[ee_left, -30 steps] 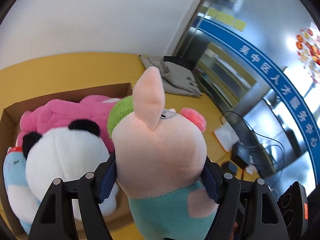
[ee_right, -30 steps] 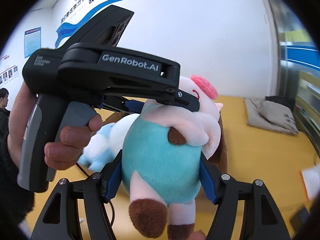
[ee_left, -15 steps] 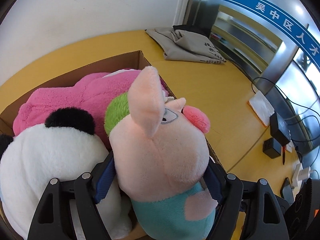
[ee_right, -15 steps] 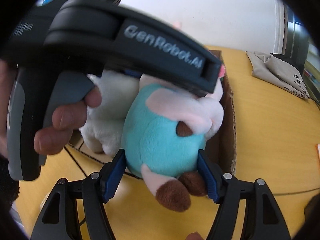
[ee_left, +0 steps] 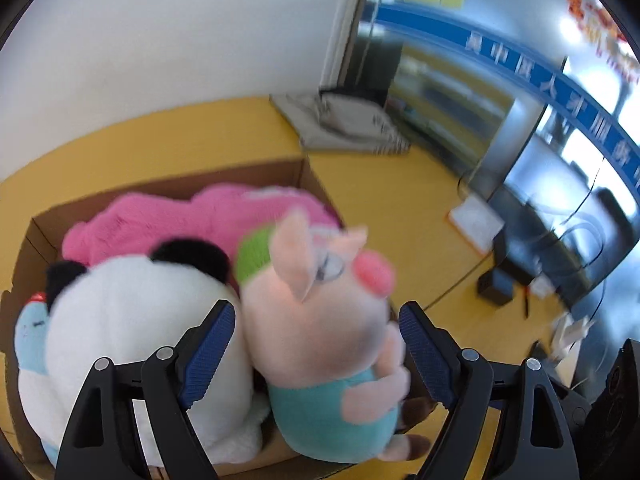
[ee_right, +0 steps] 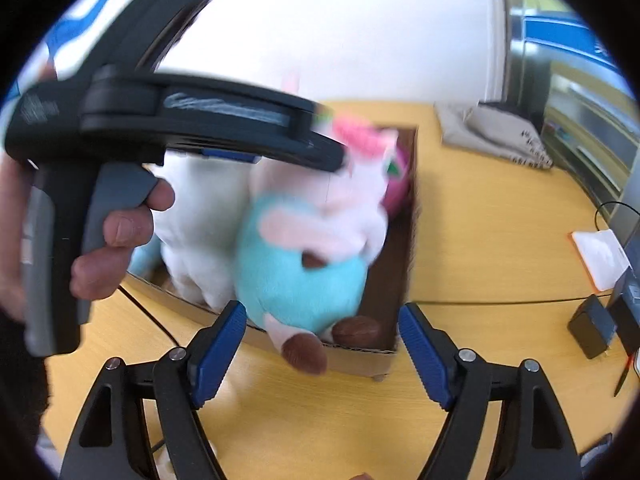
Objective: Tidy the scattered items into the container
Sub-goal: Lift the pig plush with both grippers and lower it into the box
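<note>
The pig plush (ee_left: pixel 320 344) stands roughly upright at the near right corner of the cardboard box (ee_left: pixel 168 196), its long axis running from the brown feet at the lower middle of the left wrist frame up to the pink ear above centre; its snout points to the right of that frame, toward the open yellow table (ee_left: pixel 400 208). In the right wrist frame the same pig plush (ee_right: pixel 304 268) shows its teal belly toward the camera, with its head tilted away to the upper right and one brown foot hanging over the box's near rim. The left gripper (ee_left: pixel 316 352) has its jaws spread wide on either side of the pig, blue pads clear of the fur on both sides as far as the blur lets one judge. The right gripper (ee_right: pixel 320 344) is likewise spread wide, both pads apart from the toy, low in the frame in front of the box. A panda plush (ee_left: pixel 140 320) sits pressed against the pig's left side, a pink plush (ee_left: pixel 192 220) lies behind them, and a pale blue plush (ee_left: pixel 30 332) is squeezed at the far left edge. A folded grey cloth (ee_left: pixel 344 124) lies on the table beyond the box.
</note>
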The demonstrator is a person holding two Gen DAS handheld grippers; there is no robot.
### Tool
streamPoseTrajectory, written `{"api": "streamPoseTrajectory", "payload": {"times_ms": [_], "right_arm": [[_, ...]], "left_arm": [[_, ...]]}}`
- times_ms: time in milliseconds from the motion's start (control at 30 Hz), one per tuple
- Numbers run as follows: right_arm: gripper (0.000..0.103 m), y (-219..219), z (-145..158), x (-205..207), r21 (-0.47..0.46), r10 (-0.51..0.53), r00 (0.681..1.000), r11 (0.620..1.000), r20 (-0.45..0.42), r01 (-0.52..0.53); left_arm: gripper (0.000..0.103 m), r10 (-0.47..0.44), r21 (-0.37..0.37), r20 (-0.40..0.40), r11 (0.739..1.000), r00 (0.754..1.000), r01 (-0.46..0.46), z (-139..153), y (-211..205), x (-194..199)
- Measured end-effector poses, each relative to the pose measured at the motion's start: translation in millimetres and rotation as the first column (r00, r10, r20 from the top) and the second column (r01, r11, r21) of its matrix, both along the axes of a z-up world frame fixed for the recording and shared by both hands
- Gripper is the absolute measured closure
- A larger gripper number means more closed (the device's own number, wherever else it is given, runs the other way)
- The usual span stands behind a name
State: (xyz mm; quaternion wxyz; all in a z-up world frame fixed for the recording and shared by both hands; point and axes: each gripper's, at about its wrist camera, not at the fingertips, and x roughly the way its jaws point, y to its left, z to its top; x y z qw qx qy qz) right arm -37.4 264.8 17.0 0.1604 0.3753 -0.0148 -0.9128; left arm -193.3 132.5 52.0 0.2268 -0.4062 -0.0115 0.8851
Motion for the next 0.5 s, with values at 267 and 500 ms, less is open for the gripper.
{"api": "streamPoseTrajectory", "payload": {"times_ms": [267, 500], "right_arm": [[0.024, 6, 26, 4, -0.095, 0.019, 0.999, 0.995, -0.036, -0.022], [0.024, -7, 31, 12, -0.087, 0.004, 1.0, 0.996, -0.014, -0.005]], "left_arm": [[0.018, 0.0, -0.085, 0.073, 0.996, 0.997, 0.006, -31, 19, -46], [0.01, 0.005, -0.18, 0.072, 0.984, 0.997, 0.008, -48, 45, -48]]}}
